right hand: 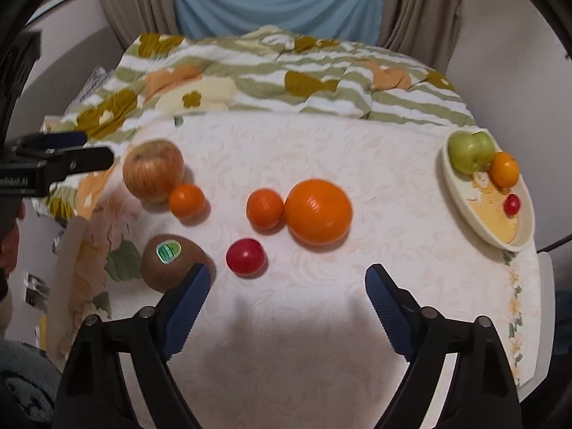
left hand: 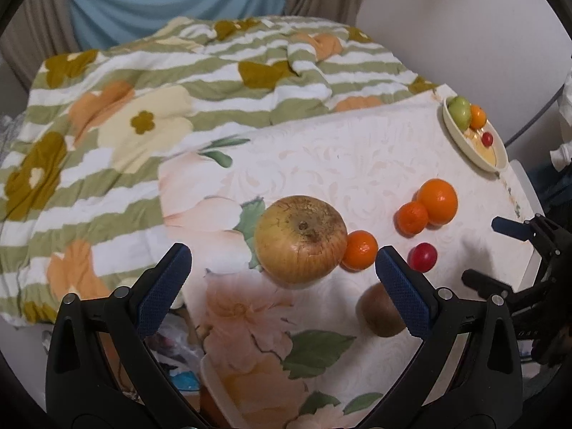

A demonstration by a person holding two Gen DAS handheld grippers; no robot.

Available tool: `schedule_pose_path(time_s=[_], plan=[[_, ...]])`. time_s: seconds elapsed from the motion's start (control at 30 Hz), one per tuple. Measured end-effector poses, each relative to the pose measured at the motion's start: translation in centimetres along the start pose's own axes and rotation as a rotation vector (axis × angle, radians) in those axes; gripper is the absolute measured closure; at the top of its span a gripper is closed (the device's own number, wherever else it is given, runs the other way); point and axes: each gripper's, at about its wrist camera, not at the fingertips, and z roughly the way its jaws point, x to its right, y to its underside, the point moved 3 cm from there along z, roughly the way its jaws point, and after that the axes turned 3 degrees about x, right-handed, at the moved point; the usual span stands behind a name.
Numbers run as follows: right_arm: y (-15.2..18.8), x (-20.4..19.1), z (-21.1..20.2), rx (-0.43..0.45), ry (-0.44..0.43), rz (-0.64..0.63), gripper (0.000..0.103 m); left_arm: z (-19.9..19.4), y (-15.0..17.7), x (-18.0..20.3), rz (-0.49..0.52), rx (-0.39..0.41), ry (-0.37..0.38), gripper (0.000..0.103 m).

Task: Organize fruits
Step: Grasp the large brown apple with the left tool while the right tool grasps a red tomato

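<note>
Orange fruit [right hand: 317, 211] btwn open grippers

Your tabletop [right hand: 321, 339] wears a pale floral cloth. Loose on it you have a yellowish apple [right hand: 153, 169] touching a small orange [right hand: 187, 200], another small orange [right hand: 265, 208] touching a large orange [right hand: 317, 211], a red fruit [right hand: 245, 255], and a stickered kiwi [right hand: 171, 261]. A cream dish [right hand: 461, 193] sits at the right edge. A striped flowered blanket [right hand: 250, 78] is bunched along the far side.
</note>
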Motion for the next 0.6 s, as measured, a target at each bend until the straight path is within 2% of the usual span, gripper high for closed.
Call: schedule_pose_path(time_s=[0.13, 0.3, 0.43, 0.53, 0.6], plan=[[0.6, -0.4, 1.4, -0.026, -0.007, -0.034, 0.026, 2.0, 0.0, 0.1, -0.002, -0.028, 0.013, 0.000], [1.1, -0.8, 2.8, -0.046, -0.035, -0.064, 0.030, 3.6, 0.0, 0.1, -0.022, -0.047, 0.029, 0.000], [1.3, -1.2, 3.9, -0.070, -0.057, -0.091, 0.040, 4.6, 0.0, 0.3, -0.043, -0.063, 0.047, 0.000], [1.5, -1.6, 4.2, -0.079, -0.074, -0.114, 0.042, 5.2, -0.1, 0.4, -0.057, -0.073, 0.057, 0.001], [1.4, -1.9, 4.2, -0.076, -0.080, -0.137, 0.042, 5.5, -0.2, 0.3, -0.071, -0.079, 0.063, 0.005]])
